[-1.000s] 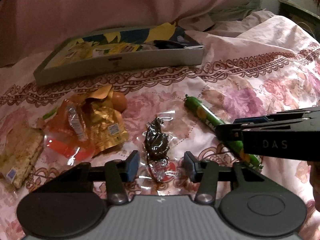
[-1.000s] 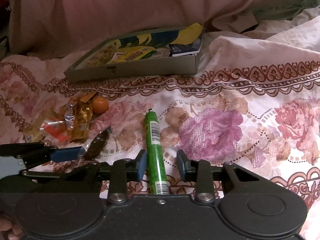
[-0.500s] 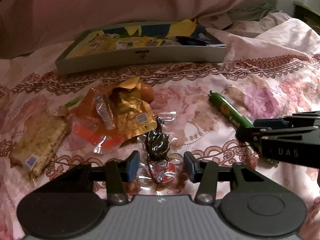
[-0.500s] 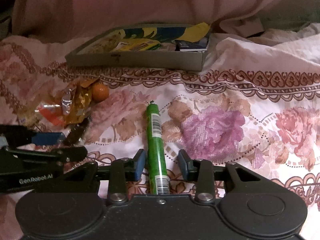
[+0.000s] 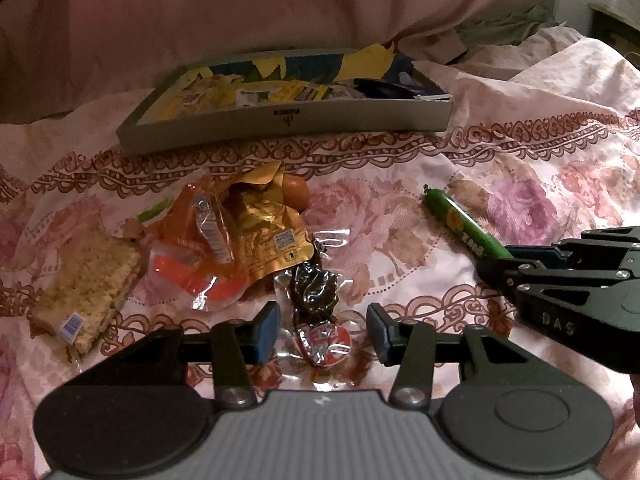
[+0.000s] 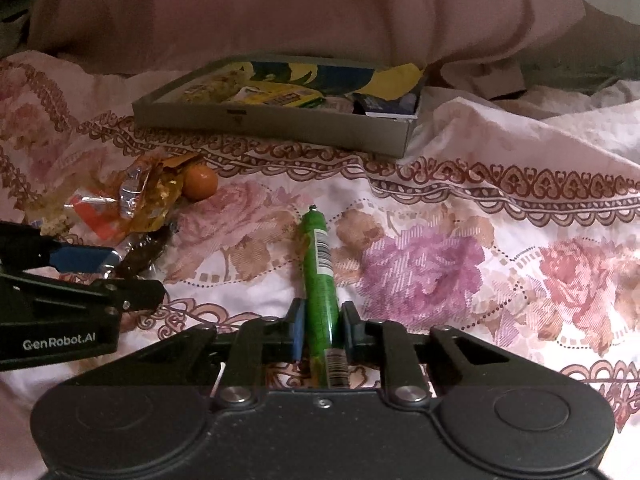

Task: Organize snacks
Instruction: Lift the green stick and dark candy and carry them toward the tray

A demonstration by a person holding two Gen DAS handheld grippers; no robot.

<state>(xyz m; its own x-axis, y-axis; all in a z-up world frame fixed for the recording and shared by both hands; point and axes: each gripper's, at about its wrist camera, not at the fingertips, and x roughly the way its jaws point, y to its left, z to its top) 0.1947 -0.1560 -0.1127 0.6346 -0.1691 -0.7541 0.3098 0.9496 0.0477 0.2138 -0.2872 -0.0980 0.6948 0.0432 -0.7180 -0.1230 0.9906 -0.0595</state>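
Right gripper (image 6: 320, 330): jaws have just been closing and now pinch the green sausage stick (image 6: 318, 276) near its barcoded lower end, blue pads pressed to either side; half a second ago the same pads stood clear of it with gaps on both sides. The stick lies on the floral bedspread (image 6: 500, 280), pointing away toward the far edge where the box sits; nothing shows it lifted yet. Left gripper (image 5: 322, 334): fingers spread on either side of the clear-wrapped dark snack (image 5: 314, 294), with a visible gap between each pad and the wrapper, so no grip; the opening looks the same as a second ago, though the view has crept closer to the packet. Its red-and-silver label (image 5: 324, 346) lies between the fingertips. Beside it, toward the left edge of the bedspread: the gold and orange wrappers (image 5: 240, 236) in a loose heap touching the dark snack's wrapper, a small brown egg-like ball (image 5: 296, 192) behind them, and a crumbly cereal bar (image 5: 86, 288) furthest left. Near the far edge, against the pink pillow (image 5: 256, 20): the shallow grey box (image 5: 288, 124), already holding several yellow and blue packets. Reading: the right-hand pick is secured and the stick is ready to be carried to the box; the left-hand pick is lined up but not yet closed. Five loose items at least remain outside the box, so the sorting looks only partly done.
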